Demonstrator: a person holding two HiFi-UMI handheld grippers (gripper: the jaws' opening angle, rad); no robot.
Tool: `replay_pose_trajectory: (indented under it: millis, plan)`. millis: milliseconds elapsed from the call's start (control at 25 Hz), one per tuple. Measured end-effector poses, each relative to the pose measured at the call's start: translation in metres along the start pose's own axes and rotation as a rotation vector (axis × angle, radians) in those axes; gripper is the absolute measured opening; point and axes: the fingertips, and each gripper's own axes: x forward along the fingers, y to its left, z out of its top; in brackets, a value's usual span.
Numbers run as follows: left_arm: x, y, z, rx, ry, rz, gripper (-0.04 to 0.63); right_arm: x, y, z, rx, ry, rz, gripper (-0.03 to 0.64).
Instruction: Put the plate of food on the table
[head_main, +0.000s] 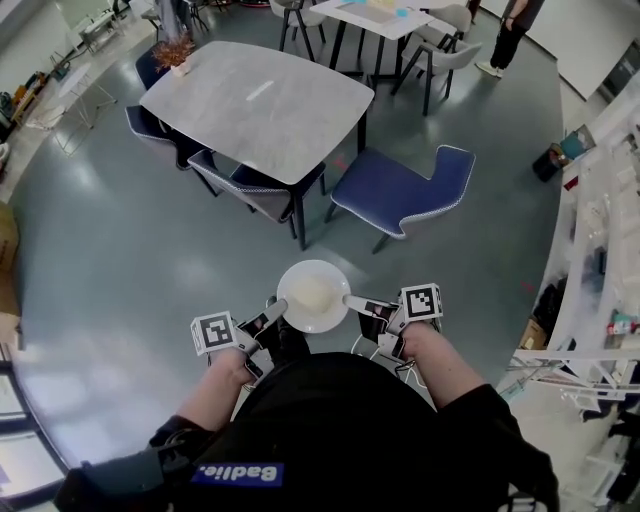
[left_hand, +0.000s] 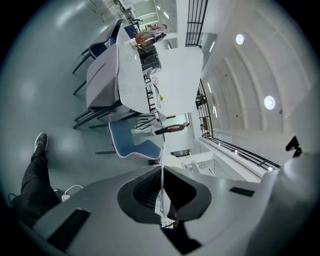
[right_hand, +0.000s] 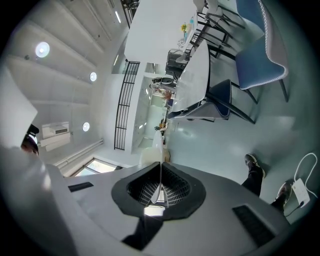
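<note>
A white plate (head_main: 313, 296) with pale food on it hangs in front of my body, above the grey floor. My left gripper (head_main: 277, 309) is shut on its left rim and my right gripper (head_main: 351, 300) is shut on its right rim. In the left gripper view the rim of the plate (left_hand: 161, 170) shows edge-on between the dark pads of the left gripper (left_hand: 161, 176). The right gripper view shows the same thin plate edge (right_hand: 160, 172) pinched in the right gripper (right_hand: 160, 176). The grey table (head_main: 260, 105) stands ahead, some way off and bare in the middle.
A blue chair (head_main: 400, 190) stands pulled out between me and the table's right corner. More chairs (head_main: 245, 190) are tucked along the near edge. A plant (head_main: 175, 50) sits on the far left corner. Shelving (head_main: 605, 230) lines the right side; a person (head_main: 512, 35) stands far back.
</note>
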Motion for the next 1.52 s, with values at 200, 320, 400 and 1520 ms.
replay_pose_trajectory:
  millis: [200, 320, 400, 1520]
  plan:
    - [0.019, 0.006, 0.054, 0.022, 0.041, 0.001, 0.017, 0.027, 0.0, 0.044, 0.005, -0.028, -0.01, 0.018]
    - [0.029, 0.005, 0.097, 0.025, 0.067, -0.012, 0.017, 0.051, 0.006, 0.078, 0.004, -0.048, 0.005, 0.018]
    - [0.033, 0.001, 0.122, 0.02, 0.08, -0.032, 0.017, 0.067, 0.009, 0.096, 0.005, -0.061, 0.001, 0.018]
    - [0.089, 0.009, 0.319, 0.027, 0.076, -0.027, 0.017, 0.178, 0.013, 0.27, 0.018, -0.06, -0.021, 0.018]
